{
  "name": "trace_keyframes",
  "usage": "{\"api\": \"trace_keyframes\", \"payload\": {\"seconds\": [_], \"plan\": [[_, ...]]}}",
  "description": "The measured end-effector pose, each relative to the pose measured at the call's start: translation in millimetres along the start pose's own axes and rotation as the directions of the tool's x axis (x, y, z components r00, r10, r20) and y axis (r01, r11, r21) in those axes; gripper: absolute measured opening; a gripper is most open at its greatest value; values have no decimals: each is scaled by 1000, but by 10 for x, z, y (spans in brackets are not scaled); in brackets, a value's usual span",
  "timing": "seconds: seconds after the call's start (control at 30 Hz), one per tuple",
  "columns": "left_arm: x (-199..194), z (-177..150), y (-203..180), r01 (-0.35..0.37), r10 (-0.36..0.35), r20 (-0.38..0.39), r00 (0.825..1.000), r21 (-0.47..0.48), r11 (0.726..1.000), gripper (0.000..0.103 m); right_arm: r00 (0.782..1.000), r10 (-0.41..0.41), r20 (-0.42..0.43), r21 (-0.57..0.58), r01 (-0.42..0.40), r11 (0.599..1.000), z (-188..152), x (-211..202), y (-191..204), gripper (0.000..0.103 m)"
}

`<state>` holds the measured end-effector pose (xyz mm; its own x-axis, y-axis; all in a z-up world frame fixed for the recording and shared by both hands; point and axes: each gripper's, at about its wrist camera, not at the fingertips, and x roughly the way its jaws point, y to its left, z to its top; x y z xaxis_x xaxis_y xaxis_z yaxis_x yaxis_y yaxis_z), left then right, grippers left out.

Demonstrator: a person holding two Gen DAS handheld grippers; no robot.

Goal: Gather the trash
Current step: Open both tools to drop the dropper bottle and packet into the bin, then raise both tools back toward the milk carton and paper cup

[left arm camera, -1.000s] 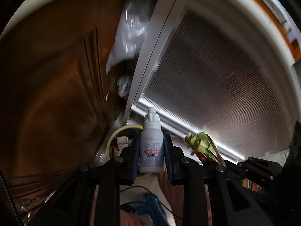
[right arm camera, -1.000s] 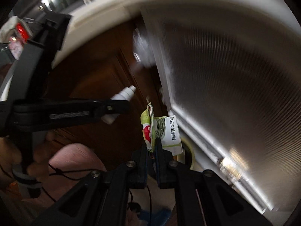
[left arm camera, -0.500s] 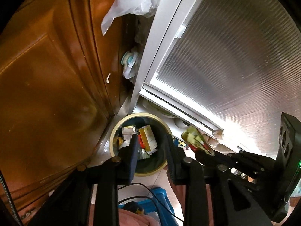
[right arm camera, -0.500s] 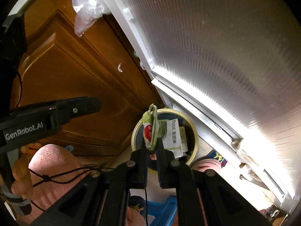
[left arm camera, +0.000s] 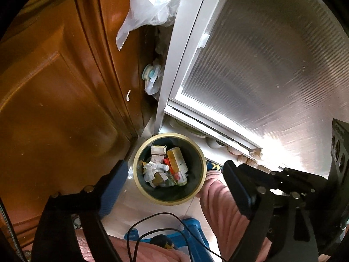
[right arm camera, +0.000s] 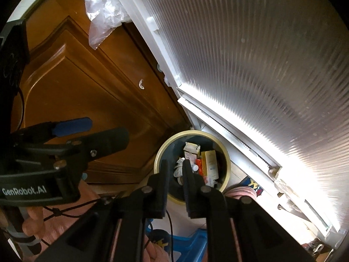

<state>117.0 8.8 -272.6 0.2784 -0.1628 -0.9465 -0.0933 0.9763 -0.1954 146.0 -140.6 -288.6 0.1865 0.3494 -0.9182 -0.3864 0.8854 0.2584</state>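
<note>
A round dark trash bin with a pale rim (left arm camera: 139, 187) stands on the floor in the corner, below both grippers; it also shows in the right wrist view (right arm camera: 226, 152). It holds several pieces of trash: small boxes (left arm camera: 176, 160), crumpled paper (left arm camera: 152, 170) and wrappers (right arm camera: 209, 163). My left gripper (left arm camera: 174, 174) is wide open and empty above the bin. My right gripper (right arm camera: 175, 166) is open and empty above the bin. The right gripper's body shows at the right of the left wrist view (left arm camera: 283, 181).
A brown wooden cabinet door (left arm camera: 54, 98) stands left of the bin. A white-framed ribbed glass door (left arm camera: 272, 65) stands to the right. A clear plastic bag (left arm camera: 152, 6) hangs above. A blue stool (left arm camera: 189, 229) and a black cable (left arm camera: 152, 222) lie below.
The left gripper opened and the small white bottle is gone from it. The right gripper opened and the green wrapper is gone from it. Both views tilted down over the bin.
</note>
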Motion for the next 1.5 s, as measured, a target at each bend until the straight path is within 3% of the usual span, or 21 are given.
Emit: {"api": "trace_keyframes", "payload": {"seconds": [0.33, 0.43, 0.77, 1.0, 1.17, 1.33, 1.5], "plan": [[-302, -97, -86, -16, 14, 37, 999, 38, 999, 95, 998, -48, 26, 26, 48, 999, -50, -313, -6, 13], [-438, -136, -132, -13, 10, 55, 998, 54, 998, 96, 997, -63, 40, 36, 62, 997, -62, -441, 4, 18], [-1222, -163, -301, 24, -46, 174, 984, 126, 992, 97, 981, -130, 141, -13, 133, 991, -113, -1076, 250, 22], [-2094, 17, -384, 40, -95, 316, 944, 179, 983, 97, 961, -130, 243, -52, 147, 988, -49, -1723, 542, 22], [-2728, 338, -369, 33, -119, 416, 902, 208, 978, 97, 941, -77, 331, -73, 107, 992, 210, -2294, 694, 22], [-3123, 770, -293, 9, -105, 464, 879, 204, 979, 97, 916, -30, 399, -75, 65, 995, 612, -2773, 705, 28], [-3293, 1310, -252, -20, -75, 482, 873, 190, 982, 97, 892, -25, 451, -67, 62, 996, 1185, -3055, 578, 34]]}}
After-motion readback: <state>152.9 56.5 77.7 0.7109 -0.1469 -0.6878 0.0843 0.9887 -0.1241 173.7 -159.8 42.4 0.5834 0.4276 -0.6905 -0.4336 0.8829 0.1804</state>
